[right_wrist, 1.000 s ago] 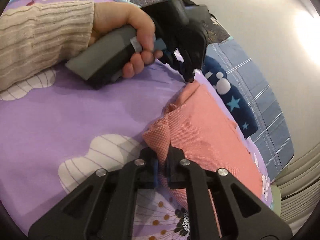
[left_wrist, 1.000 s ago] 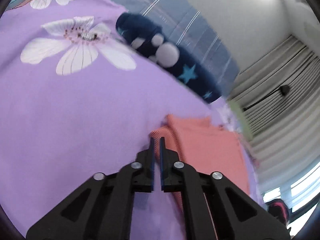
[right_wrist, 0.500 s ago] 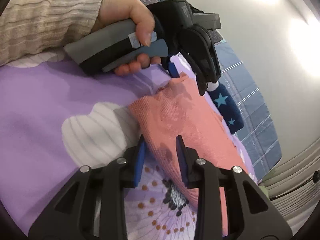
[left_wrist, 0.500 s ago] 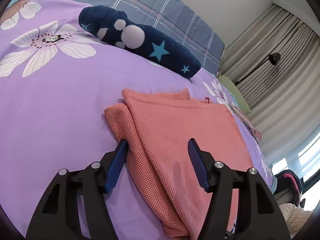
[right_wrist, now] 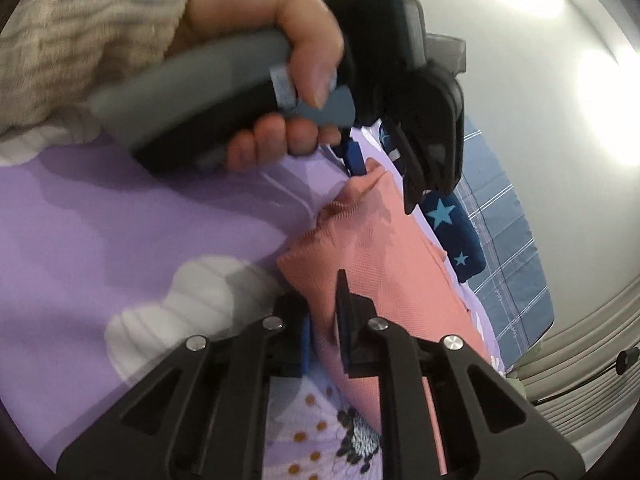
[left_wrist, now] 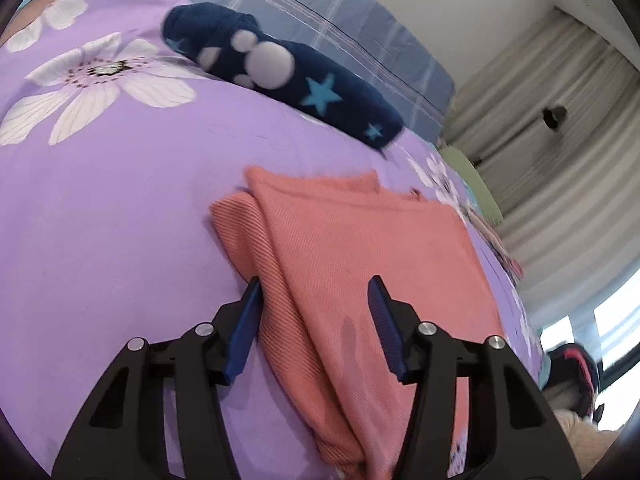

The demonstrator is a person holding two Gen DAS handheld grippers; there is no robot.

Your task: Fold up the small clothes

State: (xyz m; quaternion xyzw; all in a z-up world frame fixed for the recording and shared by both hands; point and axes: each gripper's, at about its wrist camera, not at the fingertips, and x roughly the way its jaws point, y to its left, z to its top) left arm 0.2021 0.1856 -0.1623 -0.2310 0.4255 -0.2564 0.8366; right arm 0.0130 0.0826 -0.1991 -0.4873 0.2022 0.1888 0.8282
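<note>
The coral garment point(left_wrist: 360, 264) lies folded into a long strip on the purple flowered bedspread point(left_wrist: 120, 208), directly ahead of both tools, with a dark blue star-patterned plush point(left_wrist: 288, 80) well beyond it. The left gripper point(left_wrist: 316, 300) stands with its jaws apart and closing, straddling the near edge of the strip: the layered fold runs between the blue pads point(left_wrist: 244, 320), which do not yet press on it. The right gripper point(right_wrist: 324, 320) sits at the other corner, its jaws closing narrowly with a ridge of coral cloth between them; the pads look to be pinching the fabric already. From the right wrist view the person's hand point(right_wrist: 256, 52) on the left tool's handle is just past that corner, with the left tool's tips over the far end of the strip. The step appears to be taking both near corners for the next fold. To do it well, each pair of jaws should bite all the stacked layers, not just the top one, and should keep clear of the bedspread beneath. The left tool probably needs to reach a little deeper before it clamps. Both corners should then rise together and level so the strip stays square.
</note>
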